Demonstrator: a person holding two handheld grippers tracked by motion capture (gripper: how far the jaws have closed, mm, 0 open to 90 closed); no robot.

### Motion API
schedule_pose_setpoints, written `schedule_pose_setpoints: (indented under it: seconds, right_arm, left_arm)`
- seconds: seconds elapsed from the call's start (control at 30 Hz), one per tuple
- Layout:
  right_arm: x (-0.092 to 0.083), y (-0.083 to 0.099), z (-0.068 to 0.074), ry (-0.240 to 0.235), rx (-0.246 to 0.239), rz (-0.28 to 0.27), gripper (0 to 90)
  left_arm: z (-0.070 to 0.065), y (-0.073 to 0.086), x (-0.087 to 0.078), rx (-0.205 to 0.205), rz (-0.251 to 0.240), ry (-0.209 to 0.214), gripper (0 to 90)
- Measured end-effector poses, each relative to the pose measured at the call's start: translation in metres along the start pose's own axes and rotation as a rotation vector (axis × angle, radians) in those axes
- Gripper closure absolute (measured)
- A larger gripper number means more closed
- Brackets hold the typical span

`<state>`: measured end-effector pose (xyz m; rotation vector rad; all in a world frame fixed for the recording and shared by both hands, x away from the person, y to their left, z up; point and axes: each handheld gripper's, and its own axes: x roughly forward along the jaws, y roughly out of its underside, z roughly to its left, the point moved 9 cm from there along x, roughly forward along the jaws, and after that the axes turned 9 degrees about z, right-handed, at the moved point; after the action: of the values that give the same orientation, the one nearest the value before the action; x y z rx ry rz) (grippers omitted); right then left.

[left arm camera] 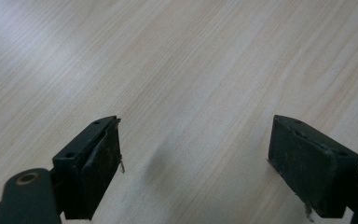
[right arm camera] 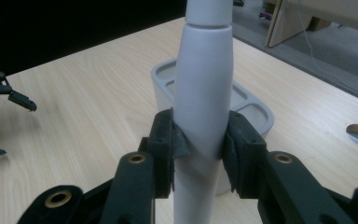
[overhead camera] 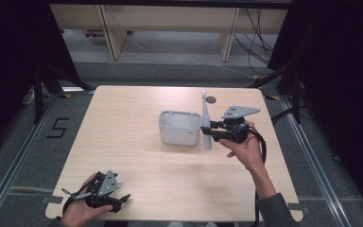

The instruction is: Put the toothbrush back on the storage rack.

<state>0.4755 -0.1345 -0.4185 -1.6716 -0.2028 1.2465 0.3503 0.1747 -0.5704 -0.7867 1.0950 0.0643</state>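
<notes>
R gripper (right arm camera: 200, 154) jaws clamp toothbrush (right arm camera: 203, 93) upright by holder (overhead camera: 179, 126); L gripper (left arm camera: 196, 163) jaws apart

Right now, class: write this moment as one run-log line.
right claw: shut on electric toothbrush, upright | holder: grey, beside toothbrush | left claw: open, over bare table

- My work surface is a pale, square wooden table with rounded corners (overhead camera: 137, 156), its light grain running across the top.
- A small, light grey plastic holder box with rounded corners and open compartments (overhead camera: 179, 128) stands on it, right of the middle.
- A round grey grommet hole (overhead camera: 211, 100) sits in the tabletop near the far edge, well behind the box.
- The table itself stands on grey carpeted floor (overhead camera: 23, 156).
</notes>
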Motion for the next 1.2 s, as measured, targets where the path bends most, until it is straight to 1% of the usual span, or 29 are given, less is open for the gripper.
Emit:
schedule_pose_setpoints:
  seconds: [0.03,0.1,0.13,0.17,0.2,0.23,0.27,0.3,0.33,0.37,0.4,0.43,0.47,0.5,0.53,0.57,0.6,0.63,0.73,0.8,0.83,0.87,0.9,1.0,1.03,1.07,1.13,1.17,1.2]
  right_arm:
    - [0.001,-0.005,-0.005,0.021,0.008,-0.021,66.6]
    - [0.001,-0.007,-0.004,0.001,0.032,-0.007,66.6]
    - [0.001,-0.009,-0.005,-0.007,0.033,-0.019,66.6]
    - [0.001,-0.012,-0.007,0.007,0.038,-0.026,66.6]
    - [0.001,-0.013,-0.007,0.001,0.033,-0.020,66.6]
    - [0.000,-0.015,-0.008,0.005,0.041,-0.022,66.6]
    - [0.000,-0.018,-0.010,0.015,0.029,-0.035,66.6]
    - [0.000,-0.020,-0.009,0.008,0.033,-0.032,66.6]
    - [0.001,-0.022,-0.009,0.006,0.049,-0.039,66.6]
    - [0.001,-0.024,-0.010,-0.003,0.044,-0.044,66.6]
    - [0.001,-0.026,-0.012,0.001,0.035,-0.041,66.6]
    - [0.001,-0.028,-0.013,0.010,0.035,-0.053,66.6]
    - [0.002,-0.030,-0.012,-0.004,0.042,-0.051,66.6]
    - [0.001,-0.031,-0.014,0.007,0.045,-0.046,66.6]
    - [0.001,-0.035,-0.014,0.004,0.053,-0.060,66.6]
    - [0.001,-0.035,-0.014,0.004,0.053,-0.060,66.6]
    - [0.001,-0.040,-0.015,-0.005,0.051,-0.066,66.6]
    - [0.001,-0.041,-0.014,0.001,0.064,-0.072,66.6]
    - [0.001,-0.046,-0.015,0.004,0.059,-0.074,66.6]
    - [0.002,-0.053,-0.021,0.022,0.043,-0.091,66.6]
    - [0.002,-0.055,-0.021,0.008,0.053,-0.098,66.6]
    - [0.002,-0.056,-0.021,0.011,0.077,-0.095,66.6]
    - [0.003,-0.058,-0.024,0.020,0.058,-0.104,66.6]
    - [0.005,-0.062,-0.026,0.023,0.071,-0.105,66.6]
    - [0.007,-0.063,-0.028,0.035,0.070,-0.111,66.6]
    - [0.009,-0.064,-0.027,0.027,0.082,-0.115,66.6]
    - [0.010,-0.065,-0.029,0.037,0.074,-0.111,66.6]
    - [0.014,-0.068,-0.030,0.038,0.077,-0.122,66.5]
    - [0.015,-0.068,-0.030,0.034,0.085,-0.119,66.6]
  left_arm:
    - [0.001,0.000,0.000,0.012,-0.001,-0.006,16.5]
    - [0.001,0.000,0.000,0.011,0.001,-0.003,16.5]
    - [0.001,0.000,0.000,0.011,0.001,-0.003,16.5]
    - [0.000,0.000,0.000,0.002,0.001,-0.001,16.5]
    - [0.000,0.000,0.000,0.002,0.001,-0.001,16.5]
    - [0.000,0.000,0.000,0.010,0.000,-0.003,16.4]
    - [0.000,0.000,0.000,0.010,0.001,-0.001,16.4]
    - [0.000,0.000,0.000,0.000,0.002,0.001,16.5]
    - [0.000,0.000,0.000,0.002,0.001,0.000,16.5]
    - [0.001,0.000,0.000,0.007,0.002,-0.002,16.4]
    - [0.000,0.000,-0.001,0.011,0.000,-0.002,16.5]
    - [0.000,0.000,0.000,0.006,0.002,0.001,16.5]
    - [0.001,0.000,0.000,0.008,0.001,0.000,16.4]
    - [0.001,0.000,0.000,0.007,0.002,-0.002,16.5]
    - [0.001,0.000,0.000,0.009,0.001,-0.003,16.4]
    - [0.001,0.000,0.000,0.009,0.001,-0.003,16.5]
    - [0.001,0.000,-0.001,0.009,0.000,0.000,16.4]
    - [0.001,0.000,0.000,0.007,0.001,-0.001,16.5]
    - [0.001,0.000,-0.001,0.009,0.001,-0.003,16.4]
    - [0.001,0.000,-0.001,0.009,0.001,-0.001,16.4]
    - [0.001,0.000,-0.001,0.008,0.001,-0.003,16.4]
    - [0.001,0.000,-0.001,0.010,0.001,-0.003,16.4]
    - [0.001,0.000,-0.001,0.010,0.001,-0.003,16.5]
    - [0.001,0.000,0.000,0.010,0.002,-0.002,16.5]
    - [0.001,0.000,-0.001,0.011,0.002,-0.002,16.4]
    - [0.001,0.000,-0.001,0.011,0.002,-0.002,16.5]
    - [0.001,0.000,-0.001,0.010,0.001,-0.002,16.4]
    - [0.001,0.000,-0.001,0.009,0.001,-0.002,16.4]
    - [0.001,0.000,-0.001,0.010,0.001,-0.002,16.5]
